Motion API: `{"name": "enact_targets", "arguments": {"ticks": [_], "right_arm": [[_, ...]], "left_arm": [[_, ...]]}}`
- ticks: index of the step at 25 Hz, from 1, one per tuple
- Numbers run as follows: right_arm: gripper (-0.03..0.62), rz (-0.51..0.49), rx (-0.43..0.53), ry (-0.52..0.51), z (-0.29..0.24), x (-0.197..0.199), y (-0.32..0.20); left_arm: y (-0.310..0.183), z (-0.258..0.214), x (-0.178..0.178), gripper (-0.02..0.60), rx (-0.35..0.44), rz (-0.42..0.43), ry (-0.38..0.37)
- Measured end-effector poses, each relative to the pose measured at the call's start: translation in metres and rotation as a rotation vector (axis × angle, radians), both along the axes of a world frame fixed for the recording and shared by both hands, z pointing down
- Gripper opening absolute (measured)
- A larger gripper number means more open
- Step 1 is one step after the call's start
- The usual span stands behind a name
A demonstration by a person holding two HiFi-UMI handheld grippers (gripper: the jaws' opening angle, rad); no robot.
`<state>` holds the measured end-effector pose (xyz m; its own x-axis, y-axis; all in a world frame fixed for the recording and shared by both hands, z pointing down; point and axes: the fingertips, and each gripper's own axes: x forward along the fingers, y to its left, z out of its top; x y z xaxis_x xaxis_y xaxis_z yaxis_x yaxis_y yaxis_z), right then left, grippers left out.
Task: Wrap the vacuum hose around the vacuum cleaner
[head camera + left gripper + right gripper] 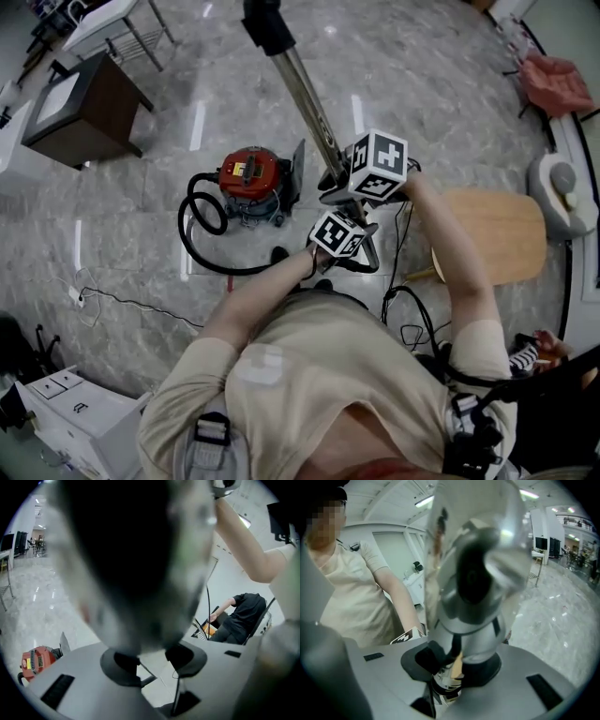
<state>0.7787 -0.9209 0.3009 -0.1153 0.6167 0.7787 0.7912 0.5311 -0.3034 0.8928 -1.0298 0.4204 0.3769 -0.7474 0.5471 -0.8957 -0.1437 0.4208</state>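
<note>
Vacuum hose (pixel 239 272) is lying black on the marble floor, looping beside the red vacuum cleaner (pixel 248 176) and running back toward the person; none of it is yet wrapping the body; its near end is rising into the metal wand (pixel 307 92), which is slanting up and away; the right gripper (pixel 457 660) is clamping narrow jaws on the wand's silvery lower part; the left gripper (pixel 154 660) is standing about half closed on a dark, blurred part, apparently the hose's handle end, pads seemingly touching it; doing this well probably means keeping both grips firm, carrying the wand over to the cleaner and laying even, untwisted turns without dragging the cleaner along.
</note>
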Motion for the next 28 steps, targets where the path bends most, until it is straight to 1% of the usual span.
{"name": "enact_targets", "arguments": {"ticks": [2, 3, 6, 7, 9, 13, 15, 17, 18, 20, 21, 23, 24, 25, 26, 28], "right_arm": [[0.087, 0.051, 0.059, -0.009, 0.004, -0.021, -0.001], [0.087, 0.094, 0.093, -0.023, 0.007, -0.032, -0.002], [0.089, 0.267, 0.178, -0.108, 0.017, -0.072, -0.006], [0.089, 0.316, 0.192, -0.136, 0.02, -0.084, -0.008], [0.089, 0.365, 0.202, -0.166, 0.023, -0.102, -0.01], [0.087, 0.38, 0.234, -0.173, 0.028, -0.131, -0.014], [0.086, 0.37, 0.242, -0.145, 0.033, -0.14, -0.016], [0.081, 0.349, 0.247, -0.099, 0.041, -0.144, -0.02], [0.078, 0.337, 0.25, -0.08, 0.045, -0.146, -0.022], [0.078, 0.317, 0.258, -0.05, 0.055, -0.149, -0.027], [0.072, 0.311, 0.265, -0.038, 0.063, -0.151, -0.031], [0.068, 0.298, 0.285, -0.029, 0.078, -0.156, -0.045], [0.067, 0.284, 0.292, -0.032, 0.085, -0.159, -0.052], [0.067, 0.263, 0.295, -0.035, 0.091, -0.164, -0.057], [0.067, 0.237, 0.294, -0.037, 0.096, -0.169, -0.062], [0.067, 0.178, 0.282, -0.034, 0.107, -0.179, -0.068]], "left_arm": [[-0.001, -0.001, -0.012, 0.163, 0.013, -0.003, 0.035], [-0.001, 0.0, -0.018, 0.163, 0.015, -0.007, 0.048], [0.0, 0.0, -0.036, 0.163, 0.015, -0.022, 0.081], [-0.001, 0.0, -0.042, 0.163, 0.018, -0.023, 0.095], [-0.002, -0.001, -0.052, 0.163, 0.027, -0.024, 0.119], [-0.008, -0.001, -0.079, 0.163, 0.039, -0.045, 0.138], [-0.011, 0.003, -0.09, 0.163, 0.032, -0.062, 0.145], [-0.014, 0.008, -0.096, 0.166, 0.011, -0.052, 0.162], [-0.014, 0.01, -0.096, 0.18, -0.01, -0.033, 0.174], [-0.004, 0.019, -0.097, 0.257, -0.075, 0.025, 0.2], [0.006, 0.025, -0.098, 0.284, -0.115, 0.061, 0.202], [0.033, 0.042, -0.106, 0.293, -0.197, 0.147, 0.167], [0.049, 0.048, -0.113, 0.293, -0.231, 0.192, 0.128], [0.065, 0.052, -0.121, 0.292, -0.255, 0.235, 0.072], [0.077, 0.051, -0.131, 0.293, -0.263, 0.27, -0.003], [0.086, 0.033, -0.155, 0.291, -0.231, 0.309, -0.183]]}}
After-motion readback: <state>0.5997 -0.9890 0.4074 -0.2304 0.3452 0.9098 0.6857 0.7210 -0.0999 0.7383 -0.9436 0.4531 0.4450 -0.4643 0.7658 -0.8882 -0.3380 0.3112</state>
